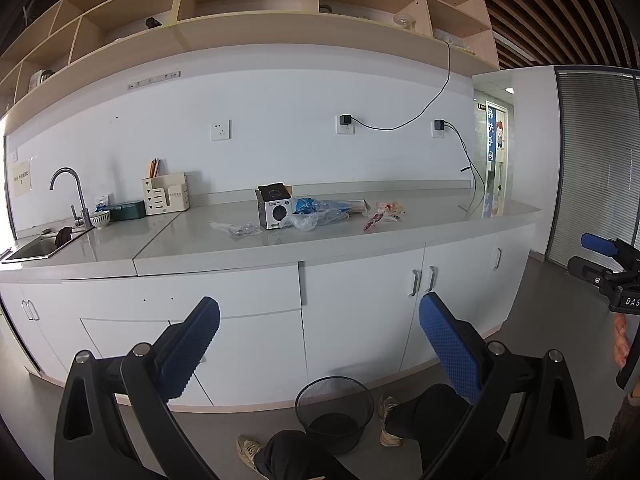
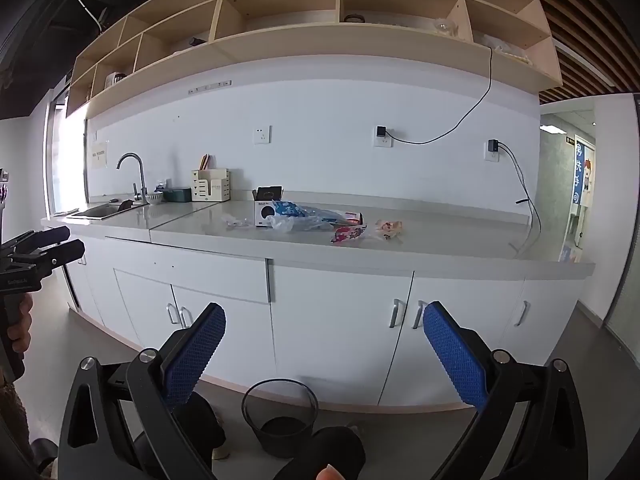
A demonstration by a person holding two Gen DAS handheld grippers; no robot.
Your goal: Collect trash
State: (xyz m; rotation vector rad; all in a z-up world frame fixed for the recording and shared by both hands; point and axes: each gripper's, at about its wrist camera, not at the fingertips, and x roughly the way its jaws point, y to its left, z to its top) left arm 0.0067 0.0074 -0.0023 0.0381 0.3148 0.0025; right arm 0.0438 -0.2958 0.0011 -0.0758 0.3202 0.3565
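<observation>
Trash lies on the grey counter [image 1: 224,248]: a small white box [image 1: 274,206] with a black circle, a blue and clear plastic bag [image 1: 320,210], a crumpled clear wrapper [image 1: 240,230] and red and pink snack wrappers [image 1: 384,214]. The right wrist view shows the same box [image 2: 266,212], bag [image 2: 300,216] and wrappers [image 2: 362,232]. A black mesh bin [image 1: 334,412] [image 2: 282,416] stands on the floor by the cabinets. My left gripper [image 1: 320,344] and right gripper [image 2: 324,348] are both open, empty and well short of the counter.
A sink [image 1: 34,248] with a faucet [image 1: 70,192], a bowl [image 1: 100,218], a green tin and a beige organizer [image 1: 166,196] sit at the counter's left. Cables [image 1: 472,176] hang at the right. White cabinet doors [image 1: 360,316] face me. The person's legs and shoes [image 1: 388,420] flank the bin.
</observation>
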